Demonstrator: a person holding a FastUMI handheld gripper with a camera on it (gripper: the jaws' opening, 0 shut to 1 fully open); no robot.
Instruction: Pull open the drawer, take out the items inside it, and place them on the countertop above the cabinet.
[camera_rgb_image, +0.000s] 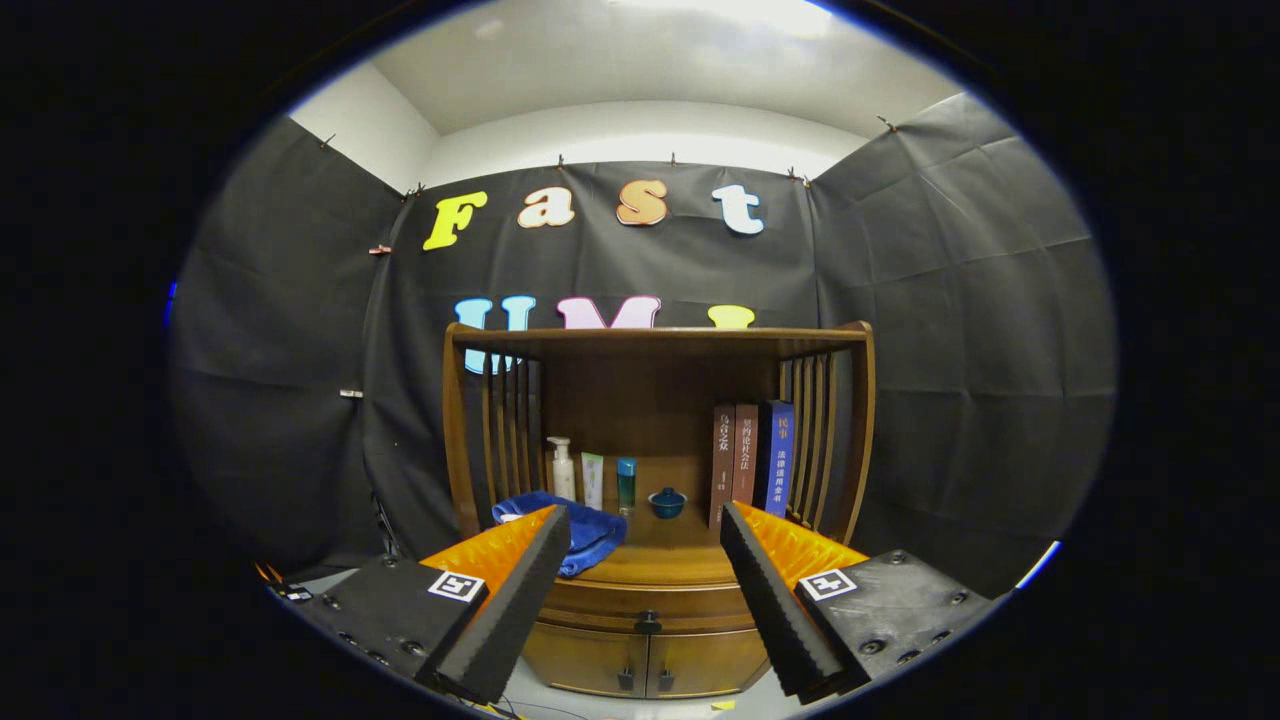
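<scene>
I'm hovering in front of the cabinet (655, 400) with my gripper (643, 545) spread wide and holding nothing. Working left to right along the counter (668, 562): a blue towel (590, 530) lies bunched just beyond my left finger, then a pump bottle (563, 470), a pale tube (593, 480) and a teal tube (626, 485) stand near the back, a small blue lidded bowl (667, 502) sits in the middle, and three books (750, 460) stand upright against the right slats. The drawer (645, 605) is below the counter, shut, with its dark knob (648, 624) lying between my fingers and well ahead of them; two small doors (645, 662) sit under it. I can't see what's inside. My worry is the knob: it's small and the fingers are broad, so an off-centre close could slip off it or push against the drawer front instead. Later, the crowded counter leaves little bare space, and a careless drop could tip the bottles or the bowl.
</scene>
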